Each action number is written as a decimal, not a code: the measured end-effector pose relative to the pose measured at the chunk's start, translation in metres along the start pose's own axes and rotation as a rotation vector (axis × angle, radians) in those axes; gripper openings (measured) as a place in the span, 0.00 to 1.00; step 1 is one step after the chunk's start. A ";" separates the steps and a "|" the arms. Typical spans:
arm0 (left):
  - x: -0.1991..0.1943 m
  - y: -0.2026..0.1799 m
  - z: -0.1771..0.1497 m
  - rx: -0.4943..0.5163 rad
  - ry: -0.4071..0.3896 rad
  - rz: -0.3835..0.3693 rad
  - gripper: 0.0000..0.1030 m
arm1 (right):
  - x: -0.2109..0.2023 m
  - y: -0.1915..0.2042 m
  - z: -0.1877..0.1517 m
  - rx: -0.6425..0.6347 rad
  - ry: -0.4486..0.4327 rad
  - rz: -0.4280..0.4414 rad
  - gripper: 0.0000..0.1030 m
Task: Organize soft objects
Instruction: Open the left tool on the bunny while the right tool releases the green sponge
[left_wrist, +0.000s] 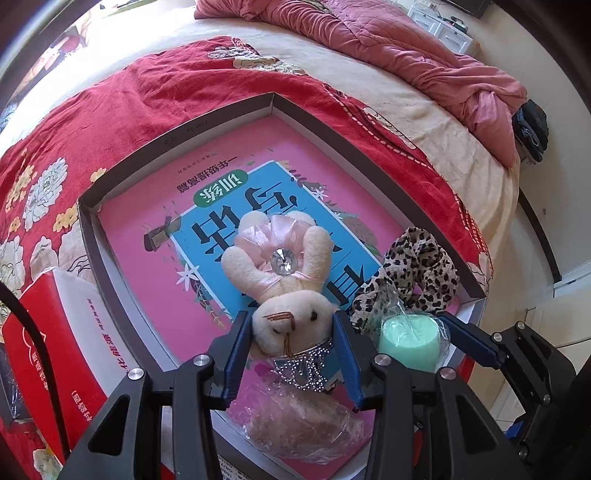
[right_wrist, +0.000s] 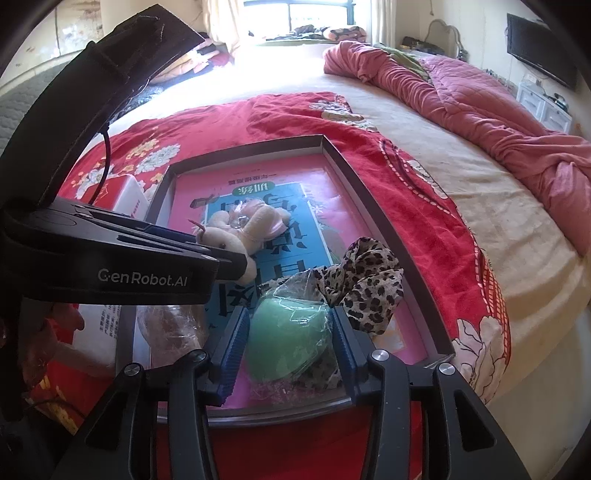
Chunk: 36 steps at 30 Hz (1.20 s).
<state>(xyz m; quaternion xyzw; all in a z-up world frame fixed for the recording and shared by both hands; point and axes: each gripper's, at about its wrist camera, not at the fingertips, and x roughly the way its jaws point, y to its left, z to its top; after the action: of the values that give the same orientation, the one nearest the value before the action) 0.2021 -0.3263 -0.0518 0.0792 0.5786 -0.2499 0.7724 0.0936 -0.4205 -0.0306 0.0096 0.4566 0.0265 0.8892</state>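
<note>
A cream plush rabbit (left_wrist: 284, 295) with a pink bow and a gem lies in a shallow dark-rimmed box (left_wrist: 177, 136) lined with a pink and blue book. My left gripper (left_wrist: 293, 332) is shut on the rabbit's head. The rabbit (right_wrist: 236, 229) also shows in the right wrist view, held by the left gripper. My right gripper (right_wrist: 290, 332) is shut on a green sponge in clear plastic wrap (right_wrist: 284, 339), seen in the left wrist view too (left_wrist: 410, 341). A leopard-print scrunchie (left_wrist: 413, 269) lies beside the sponge. A tan wrapped sponge (left_wrist: 299, 421) lies near the box's front edge.
The box sits on a red flowered cloth (left_wrist: 110, 110) on a bed. A red and white carton (left_wrist: 55, 332) stands left of the box. A crumpled pink quilt (right_wrist: 480, 107) lies at the far right of the bed. The bed edge (right_wrist: 546, 295) drops off on the right.
</note>
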 end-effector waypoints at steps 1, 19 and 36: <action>0.000 -0.001 -0.001 0.001 0.002 -0.001 0.43 | 0.000 0.000 0.000 0.000 0.002 -0.001 0.46; -0.011 -0.003 -0.006 0.001 -0.011 -0.006 0.48 | -0.020 -0.019 0.006 0.066 -0.055 -0.090 0.65; -0.059 -0.006 -0.027 -0.005 -0.126 0.002 0.76 | -0.049 -0.037 0.013 0.174 -0.172 -0.138 0.70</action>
<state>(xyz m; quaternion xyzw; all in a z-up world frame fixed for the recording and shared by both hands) 0.1643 -0.3026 -0.0040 0.0619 0.5294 -0.2523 0.8076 0.0769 -0.4604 0.0156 0.0577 0.3789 -0.0753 0.9205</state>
